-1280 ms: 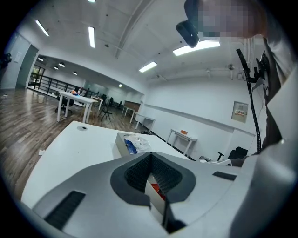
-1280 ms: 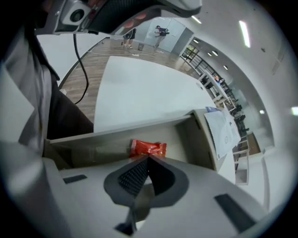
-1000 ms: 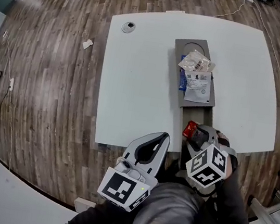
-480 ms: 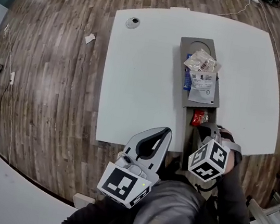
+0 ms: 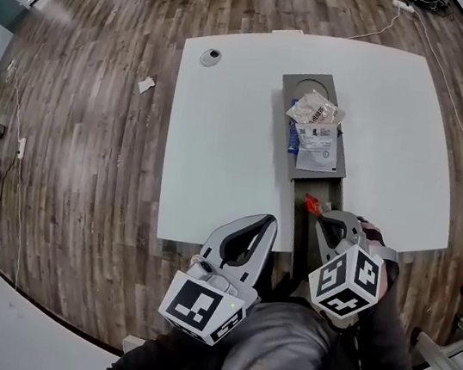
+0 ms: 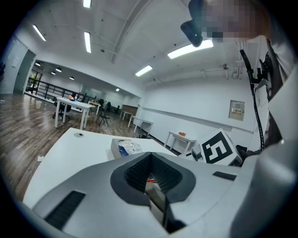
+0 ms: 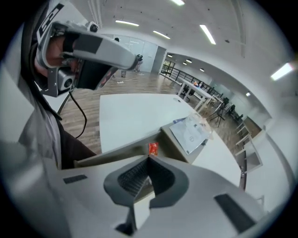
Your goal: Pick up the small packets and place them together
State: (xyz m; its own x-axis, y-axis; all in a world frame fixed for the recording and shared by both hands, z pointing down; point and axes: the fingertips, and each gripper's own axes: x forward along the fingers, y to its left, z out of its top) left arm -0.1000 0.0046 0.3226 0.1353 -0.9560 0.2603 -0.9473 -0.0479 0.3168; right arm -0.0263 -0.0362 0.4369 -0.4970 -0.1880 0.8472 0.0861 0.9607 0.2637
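A long grey tray [image 5: 287, 102] lies on the white table [image 5: 221, 143]. At its far end several packets are heaped: a crumpled clear one [image 5: 313, 110] on flat white ones [image 5: 316, 143]. A small red packet [image 5: 309, 204] lies in the tray's near end, seen just past the tips in the right gripper view [image 7: 153, 148]. My right gripper [image 5: 323, 220] is shut right behind it, with nothing visible between the jaws. The left gripper [image 5: 272, 221] hovers shut and empty over the table's near edge. The left gripper view shows the tray [image 6: 115, 148] further off.
A round grommet [image 5: 210, 55] sits in the table's far left corner. A paper scrap [image 5: 145, 84] and cables lie on the wooden floor. The person's body fills the lower frame. Other desks and chairs stand in the room [image 6: 70, 104].
The right gripper's jaws have gone from open around the red packet to shut. The packet now lies in the tray just ahead of the tips. The left gripper barely moved.
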